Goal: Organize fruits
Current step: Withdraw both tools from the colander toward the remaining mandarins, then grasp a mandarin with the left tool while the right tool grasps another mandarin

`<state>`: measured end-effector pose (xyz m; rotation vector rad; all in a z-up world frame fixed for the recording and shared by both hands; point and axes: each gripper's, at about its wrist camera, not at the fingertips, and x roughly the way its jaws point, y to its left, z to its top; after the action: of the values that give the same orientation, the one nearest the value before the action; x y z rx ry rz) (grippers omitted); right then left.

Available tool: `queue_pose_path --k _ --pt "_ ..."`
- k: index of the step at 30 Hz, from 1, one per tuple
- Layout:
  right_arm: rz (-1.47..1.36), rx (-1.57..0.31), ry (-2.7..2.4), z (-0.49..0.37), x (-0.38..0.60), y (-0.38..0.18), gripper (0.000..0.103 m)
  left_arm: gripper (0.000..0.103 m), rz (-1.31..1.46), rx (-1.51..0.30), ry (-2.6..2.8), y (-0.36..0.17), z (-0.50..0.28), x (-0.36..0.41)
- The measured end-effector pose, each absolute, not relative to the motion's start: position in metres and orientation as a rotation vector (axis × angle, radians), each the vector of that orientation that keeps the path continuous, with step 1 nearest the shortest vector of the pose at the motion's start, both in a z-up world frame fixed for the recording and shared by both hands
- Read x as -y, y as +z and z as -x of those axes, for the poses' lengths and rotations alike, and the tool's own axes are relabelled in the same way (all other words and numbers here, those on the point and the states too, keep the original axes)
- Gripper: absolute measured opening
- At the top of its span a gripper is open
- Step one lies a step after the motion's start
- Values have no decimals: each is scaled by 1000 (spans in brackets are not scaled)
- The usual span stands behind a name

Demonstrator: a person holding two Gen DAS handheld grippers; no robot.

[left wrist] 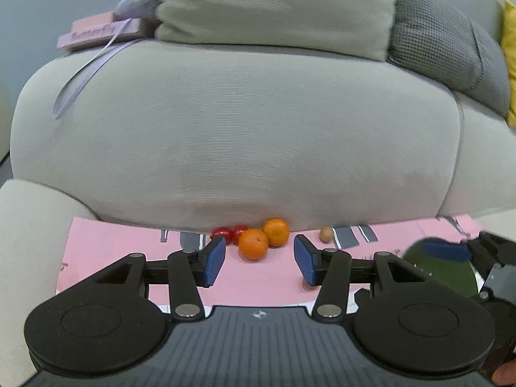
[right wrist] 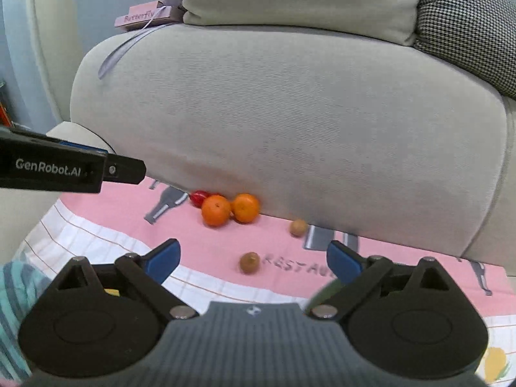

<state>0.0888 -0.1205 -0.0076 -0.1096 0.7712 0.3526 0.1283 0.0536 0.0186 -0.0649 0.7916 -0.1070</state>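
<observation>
Two oranges (left wrist: 253,244) (left wrist: 275,232) lie together on a pink cloth (left wrist: 129,242) at the foot of a beige sofa cushion, with red cherry tomatoes (left wrist: 225,233) just left of them. A small brown fruit (left wrist: 326,234) sits further right. My left gripper (left wrist: 259,262) hangs open short of the oranges, with nothing between its pads. In the right wrist view the oranges (right wrist: 215,210) (right wrist: 245,208), tomatoes (right wrist: 198,197) and two brown fruits (right wrist: 298,227) (right wrist: 249,262) show. My right gripper (right wrist: 254,261) stands wide open above the nearer brown fruit and touches nothing.
The sofa cushion (left wrist: 242,135) rises right behind the fruit. A green plate (left wrist: 441,267) lies at the right on the cloth, under a blue pad (left wrist: 446,251) of the other gripper. A pink box (right wrist: 142,17) with a ribbon rests on the cushion's top. The left gripper's body (right wrist: 64,171) crosses the left side.
</observation>
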Motion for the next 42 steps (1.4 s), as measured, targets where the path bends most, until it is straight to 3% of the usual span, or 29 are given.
queue_pose_path --k 19,25,29,42 --pt "174 -787 363 -137 85 -44 96 60 156 -885 -96 -36 -174 -81" --pt "162 -825 388 -161 81 -57 91 60 203 -905 -130 -51 -188 -92" --pt "163 -848 394 -176 78 -67 75 59 228 -908 -131 -62 -199 -99" --pt "245 -895 405 -219 64 -108 48 56 380 -1001 -170 -113 -237 -96"
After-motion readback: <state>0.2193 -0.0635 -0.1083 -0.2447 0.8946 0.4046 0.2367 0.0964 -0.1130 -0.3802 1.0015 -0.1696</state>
